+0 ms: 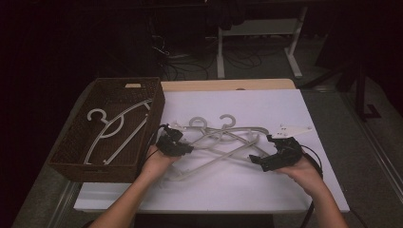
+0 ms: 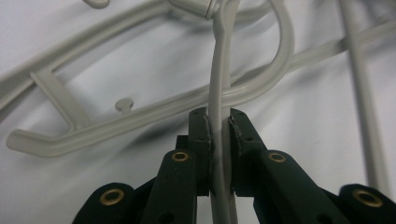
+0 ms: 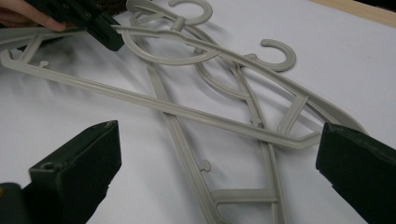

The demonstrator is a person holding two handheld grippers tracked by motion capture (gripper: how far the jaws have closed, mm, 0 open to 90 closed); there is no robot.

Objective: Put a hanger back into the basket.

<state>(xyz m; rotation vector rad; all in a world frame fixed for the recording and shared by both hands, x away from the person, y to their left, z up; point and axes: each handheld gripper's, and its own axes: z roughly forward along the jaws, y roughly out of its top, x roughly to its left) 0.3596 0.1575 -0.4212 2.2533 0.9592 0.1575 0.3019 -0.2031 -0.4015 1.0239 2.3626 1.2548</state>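
While the left gripper (image 2: 219, 123) is clamping a thin bar of the upper hanger (image 2: 219, 70), tangled with the other hanger (image 3: 187, 112) on the white table (image 1: 266, 190), the right gripper (image 3: 219, 154) is waiting open. Risk: lifting is likely snagging both, missing the basket (image 1: 157, 95).

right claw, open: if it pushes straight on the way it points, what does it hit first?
Most likely the end of the grey hanger lying crossed on the white table; its tip sits between the open jaws of the right claw, just ahead. Depth is unclear, so the jaws may pass over it.
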